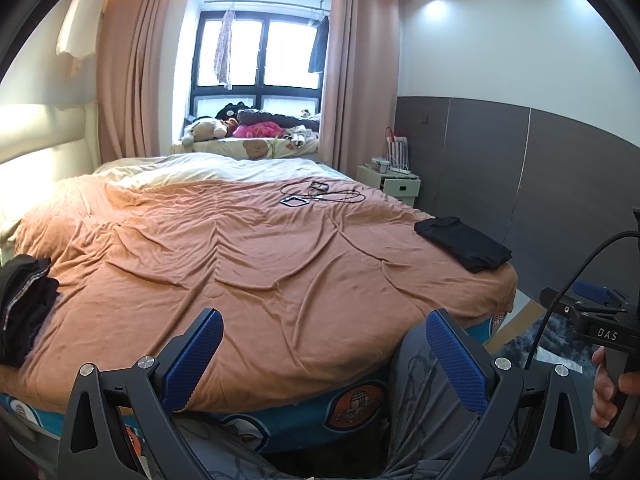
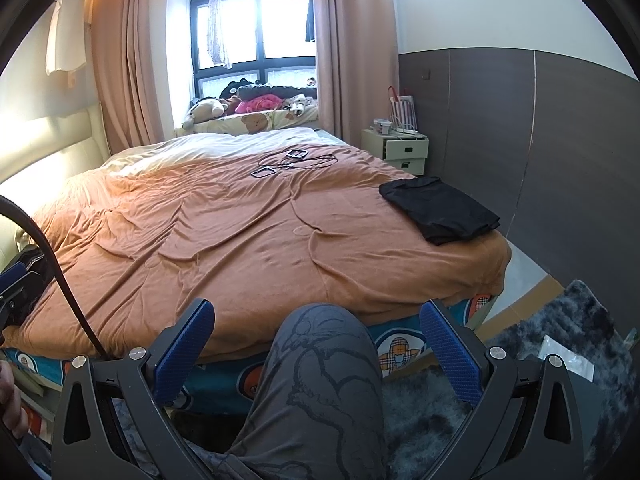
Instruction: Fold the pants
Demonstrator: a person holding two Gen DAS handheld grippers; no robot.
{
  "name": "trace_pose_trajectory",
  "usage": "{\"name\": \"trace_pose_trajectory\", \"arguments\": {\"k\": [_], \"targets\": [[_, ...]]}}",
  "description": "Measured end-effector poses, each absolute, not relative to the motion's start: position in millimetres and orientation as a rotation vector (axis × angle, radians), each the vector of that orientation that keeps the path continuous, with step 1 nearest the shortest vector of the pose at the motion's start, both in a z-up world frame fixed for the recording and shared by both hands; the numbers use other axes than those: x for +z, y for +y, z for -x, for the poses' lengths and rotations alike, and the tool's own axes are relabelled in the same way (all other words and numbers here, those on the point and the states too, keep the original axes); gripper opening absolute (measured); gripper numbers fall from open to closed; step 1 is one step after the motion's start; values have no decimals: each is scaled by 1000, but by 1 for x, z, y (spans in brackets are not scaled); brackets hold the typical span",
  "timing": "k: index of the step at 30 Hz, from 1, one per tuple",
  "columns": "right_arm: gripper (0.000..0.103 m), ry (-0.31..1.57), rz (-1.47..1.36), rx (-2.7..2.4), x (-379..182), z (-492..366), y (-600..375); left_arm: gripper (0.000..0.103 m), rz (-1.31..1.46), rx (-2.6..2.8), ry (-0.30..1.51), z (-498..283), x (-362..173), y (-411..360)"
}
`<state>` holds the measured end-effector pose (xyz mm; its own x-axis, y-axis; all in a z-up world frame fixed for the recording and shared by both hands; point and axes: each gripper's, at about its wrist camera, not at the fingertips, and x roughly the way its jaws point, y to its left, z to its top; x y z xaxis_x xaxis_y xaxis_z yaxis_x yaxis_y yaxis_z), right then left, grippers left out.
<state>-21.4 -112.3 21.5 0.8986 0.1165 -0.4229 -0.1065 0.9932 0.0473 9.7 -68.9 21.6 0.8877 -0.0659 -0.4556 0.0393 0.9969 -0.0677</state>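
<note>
A folded black garment (image 1: 464,243) (image 2: 440,209) lies flat near the right edge of the bed, on the orange bedspread (image 1: 248,264) (image 2: 240,240). A heap of dark clothes (image 1: 24,304) sits at the bed's left edge, barely visible in the right wrist view. My left gripper (image 1: 326,356) is open, held over the near edge of the bed with nothing between its blue pads. My right gripper (image 2: 318,350) is open too, above a person's knee in grey patterned trousers (image 2: 324,384). Neither gripper touches any clothing.
Cables and small devices (image 1: 316,195) (image 2: 288,162) lie at the far middle of the bed. A white nightstand (image 1: 394,184) (image 2: 400,152) stands at the far right by the dark wall panel. A grey shaggy rug (image 2: 552,344) covers the floor on the right. Stuffed toys (image 1: 240,124) fill the window sill.
</note>
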Motion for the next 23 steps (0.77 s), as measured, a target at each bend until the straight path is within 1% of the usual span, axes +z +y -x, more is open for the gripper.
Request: {"name": "trace_pose_trajectory", "arguments": {"k": [23], "targets": [[103, 432, -14, 113, 21, 20, -116, 102, 56, -52, 459, -5, 22, -72]]}}
